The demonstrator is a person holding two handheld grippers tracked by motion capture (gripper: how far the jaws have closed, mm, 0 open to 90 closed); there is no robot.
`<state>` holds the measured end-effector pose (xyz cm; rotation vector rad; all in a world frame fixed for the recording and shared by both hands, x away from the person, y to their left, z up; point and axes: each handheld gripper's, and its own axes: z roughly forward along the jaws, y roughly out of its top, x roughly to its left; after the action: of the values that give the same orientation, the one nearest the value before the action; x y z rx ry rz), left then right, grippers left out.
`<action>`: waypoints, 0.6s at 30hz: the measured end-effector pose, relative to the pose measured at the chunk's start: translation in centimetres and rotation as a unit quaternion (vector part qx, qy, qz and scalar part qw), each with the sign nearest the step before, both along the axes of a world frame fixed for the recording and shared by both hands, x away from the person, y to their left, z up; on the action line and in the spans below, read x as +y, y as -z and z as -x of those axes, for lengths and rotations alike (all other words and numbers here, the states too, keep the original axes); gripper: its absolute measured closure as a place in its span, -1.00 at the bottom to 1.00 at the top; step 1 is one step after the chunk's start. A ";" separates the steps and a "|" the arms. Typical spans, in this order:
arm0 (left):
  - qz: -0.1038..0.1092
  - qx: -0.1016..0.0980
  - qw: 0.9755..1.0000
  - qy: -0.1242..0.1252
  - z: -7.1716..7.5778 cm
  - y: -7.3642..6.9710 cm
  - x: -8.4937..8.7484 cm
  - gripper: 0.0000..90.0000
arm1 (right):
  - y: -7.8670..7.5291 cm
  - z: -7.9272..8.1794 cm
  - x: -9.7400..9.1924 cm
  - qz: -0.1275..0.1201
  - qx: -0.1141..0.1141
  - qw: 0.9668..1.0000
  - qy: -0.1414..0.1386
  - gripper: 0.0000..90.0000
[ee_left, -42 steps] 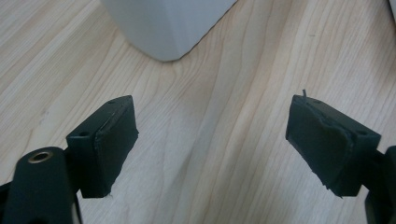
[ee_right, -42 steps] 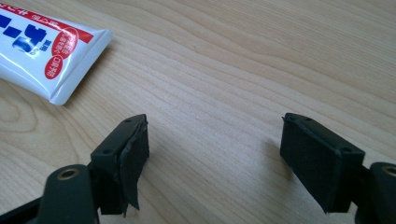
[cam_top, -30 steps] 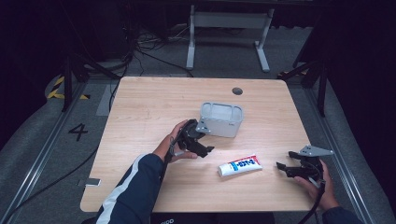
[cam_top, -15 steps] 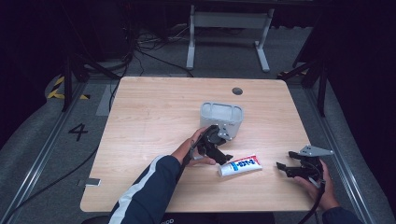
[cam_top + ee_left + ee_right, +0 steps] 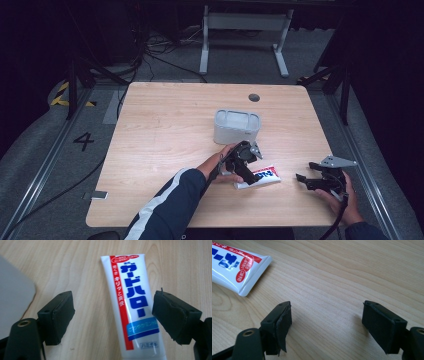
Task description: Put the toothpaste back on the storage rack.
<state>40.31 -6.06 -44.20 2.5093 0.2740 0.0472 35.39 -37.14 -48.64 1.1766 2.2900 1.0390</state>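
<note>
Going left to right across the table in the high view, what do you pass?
Person's left sleeve → grey container → toothpaste tube, with the left gripper over its left end → right gripper.

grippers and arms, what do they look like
Both tools are black, each with two blocky jaws faced with dark pads. The left tool has a brass-ringed hole near one jaw base in its own view; the right tool carries a grey three-cornered plate and trails a black cable. The left sleeve is dark navy with a white stripe.
</note>
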 end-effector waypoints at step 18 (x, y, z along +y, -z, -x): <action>-0.079 0.017 0.996 0.034 0.2 1.4 -2.8 -0.30 | 0.0 0.0 0.0 0.000 0.001 1.000 0.000 -0.45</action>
<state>40.16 -8.87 -45.62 2.6761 0.2062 -0.0020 35.38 -37.13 -48.64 1.1775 2.2912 1.0390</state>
